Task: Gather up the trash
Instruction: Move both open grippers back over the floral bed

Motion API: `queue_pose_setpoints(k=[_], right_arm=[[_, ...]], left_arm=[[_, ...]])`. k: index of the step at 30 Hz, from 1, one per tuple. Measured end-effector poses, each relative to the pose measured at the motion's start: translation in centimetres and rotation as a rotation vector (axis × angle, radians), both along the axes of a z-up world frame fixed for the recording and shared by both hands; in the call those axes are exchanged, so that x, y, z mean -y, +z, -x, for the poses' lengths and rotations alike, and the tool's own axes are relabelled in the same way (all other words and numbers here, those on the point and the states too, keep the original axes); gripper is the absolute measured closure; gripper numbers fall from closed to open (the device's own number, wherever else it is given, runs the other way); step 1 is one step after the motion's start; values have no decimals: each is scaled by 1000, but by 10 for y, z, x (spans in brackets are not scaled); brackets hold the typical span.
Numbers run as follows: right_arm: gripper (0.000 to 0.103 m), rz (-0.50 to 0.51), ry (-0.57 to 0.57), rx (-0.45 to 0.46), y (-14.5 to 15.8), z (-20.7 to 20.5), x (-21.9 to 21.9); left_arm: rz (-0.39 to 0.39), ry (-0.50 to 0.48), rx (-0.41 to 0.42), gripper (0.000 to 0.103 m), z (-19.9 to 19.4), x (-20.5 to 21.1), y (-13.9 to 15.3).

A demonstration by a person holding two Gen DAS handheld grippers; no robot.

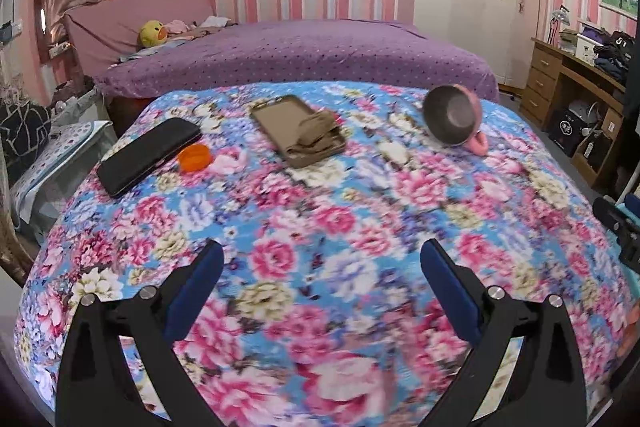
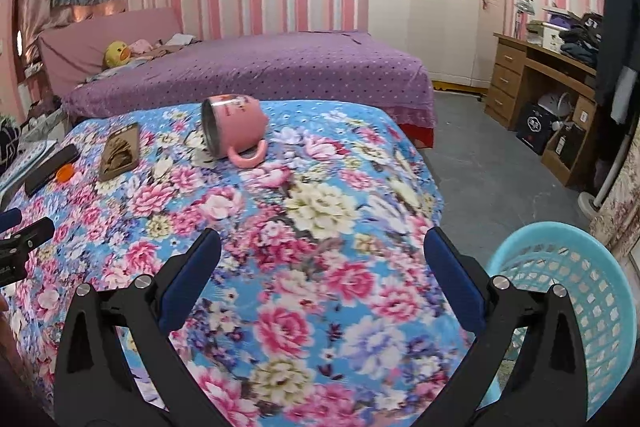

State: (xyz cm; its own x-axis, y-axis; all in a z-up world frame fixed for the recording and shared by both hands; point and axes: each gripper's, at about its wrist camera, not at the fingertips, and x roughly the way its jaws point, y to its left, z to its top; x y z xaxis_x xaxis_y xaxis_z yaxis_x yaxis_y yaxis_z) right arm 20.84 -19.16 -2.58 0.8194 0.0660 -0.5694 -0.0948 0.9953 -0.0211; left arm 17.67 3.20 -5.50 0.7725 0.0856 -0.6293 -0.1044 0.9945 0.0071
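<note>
The flowered bedspread [image 1: 320, 227] carries everything, and nothing has been lifted yet, so the step in hand looks to be choosing and reaching for the first piece of trash. The turquoise mesh basket [image 2: 580, 307] stands on the floor just off the spread's near right corner, beside the right gripper [image 2: 322, 255], and is the likely place for whatever is collected. Both sets of tongs stand wide and empty; the left gripper [image 1: 322, 263] hovers over the near middle of the spread. Along the far edge, from largest down: a black case [image 1: 148, 155] near the far left corner, a brown tray [image 1: 296, 131] at the far middle with a crumpled tan scrap [image 1: 316, 135] lying in it, a pink mug [image 2: 234, 127] tipped on its side toward the far right, and a small orange cap [image 1: 194, 157] touching or just beside the case. To do this well, I would send the left tongs for the tan scrap, pinching the scrap itself and not the tray's rim, then carry it across to the basket; the soft spread may give under pressure, so come down lightly. Whether the scrap is paper or cloth is hard to tell, the cap may be a shallow lid or a cup, the near pattern is blurred, and the basket's inside and base are cut off.
</note>
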Motion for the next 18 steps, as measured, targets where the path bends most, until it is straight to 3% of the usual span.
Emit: queue_pose_setpoints(k=[3, 18], right_arm=[[4, 28, 19, -1, -2, -1, -10], [4, 10, 47, -25, -7, -8, -44]], left_arm=[[33, 15, -33, 6, -5, -15, -6], [74, 112, -20, 6, -8, -66, 3]])
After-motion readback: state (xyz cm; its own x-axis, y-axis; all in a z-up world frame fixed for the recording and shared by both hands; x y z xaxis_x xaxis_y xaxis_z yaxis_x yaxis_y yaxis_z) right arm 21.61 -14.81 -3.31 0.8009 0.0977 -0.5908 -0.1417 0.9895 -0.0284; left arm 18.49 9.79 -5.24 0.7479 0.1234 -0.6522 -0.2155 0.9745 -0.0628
